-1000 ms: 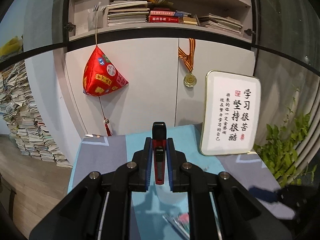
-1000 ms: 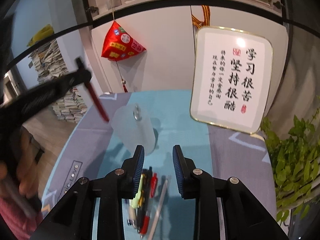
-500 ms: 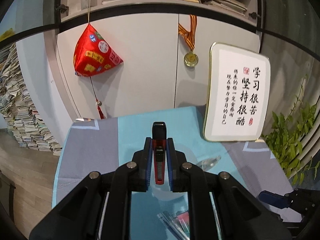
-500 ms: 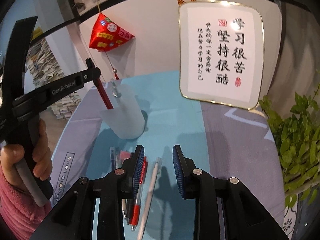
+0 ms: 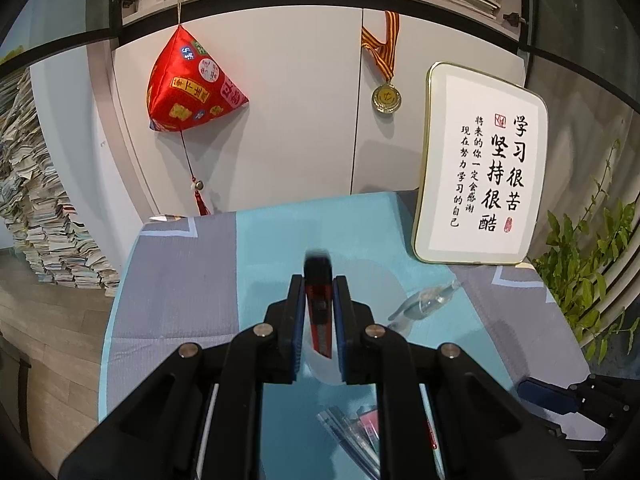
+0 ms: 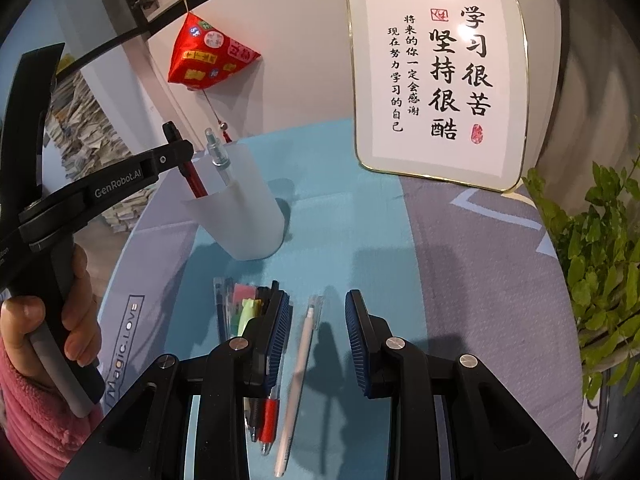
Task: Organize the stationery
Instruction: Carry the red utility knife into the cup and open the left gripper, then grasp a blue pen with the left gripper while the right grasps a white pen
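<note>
Left hand-held gripper [image 5: 318, 312] clamps utility knife [image 5: 319, 320], tip apparently cup-hidden.

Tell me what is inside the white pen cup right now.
Inside the white pen cup stands a clear pen, top poking above the rim. A red utility knife, gripped by the left gripper, dips into it. The frosted wall hides anything lower.
</note>
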Available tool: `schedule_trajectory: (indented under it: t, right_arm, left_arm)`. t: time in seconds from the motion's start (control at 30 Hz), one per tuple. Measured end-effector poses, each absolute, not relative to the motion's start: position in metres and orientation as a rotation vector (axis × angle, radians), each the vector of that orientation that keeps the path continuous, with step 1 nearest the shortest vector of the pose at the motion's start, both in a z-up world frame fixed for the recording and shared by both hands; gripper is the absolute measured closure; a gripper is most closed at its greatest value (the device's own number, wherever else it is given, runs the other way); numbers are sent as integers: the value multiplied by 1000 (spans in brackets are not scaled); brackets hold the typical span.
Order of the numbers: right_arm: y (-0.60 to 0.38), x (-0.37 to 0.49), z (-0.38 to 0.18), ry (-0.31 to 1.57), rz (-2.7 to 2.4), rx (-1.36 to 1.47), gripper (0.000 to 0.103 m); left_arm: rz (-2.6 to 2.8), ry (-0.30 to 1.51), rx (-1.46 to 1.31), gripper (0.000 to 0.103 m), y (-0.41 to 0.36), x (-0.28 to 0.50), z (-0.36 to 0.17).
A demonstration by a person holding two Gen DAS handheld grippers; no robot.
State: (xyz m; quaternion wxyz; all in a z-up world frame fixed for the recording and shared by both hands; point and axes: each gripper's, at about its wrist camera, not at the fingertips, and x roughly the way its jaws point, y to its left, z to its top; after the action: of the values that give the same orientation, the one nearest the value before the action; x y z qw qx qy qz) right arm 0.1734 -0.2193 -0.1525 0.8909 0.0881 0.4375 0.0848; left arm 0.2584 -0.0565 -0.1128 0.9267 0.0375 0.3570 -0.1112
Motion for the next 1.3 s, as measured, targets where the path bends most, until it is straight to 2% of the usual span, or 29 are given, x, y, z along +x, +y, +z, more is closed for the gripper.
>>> schedule_trajectory:
  t: [0.07,0.2,0.4,0.93,1.3]
  right_arm:
    - [-217,174,-154,916,179,179,74]
    - [-215,176,-158,935,183,173,74]
    - [-214,176,-165,962,179,170,74]
    - [-199,174,-181,1013,180,155,74]
    - [-197,175,-182,1026,177,150,74]
  left_arm:
    - [-225,730,81,90,-56,256,-113]
    - [-219,730,73,79,-51,251,-111]
    - [-210,715,56,74,-40,236,-105]
    - [-273,933,67,74,-42,197,-178]
    - [-257,999,85,75,-50,201,-202]
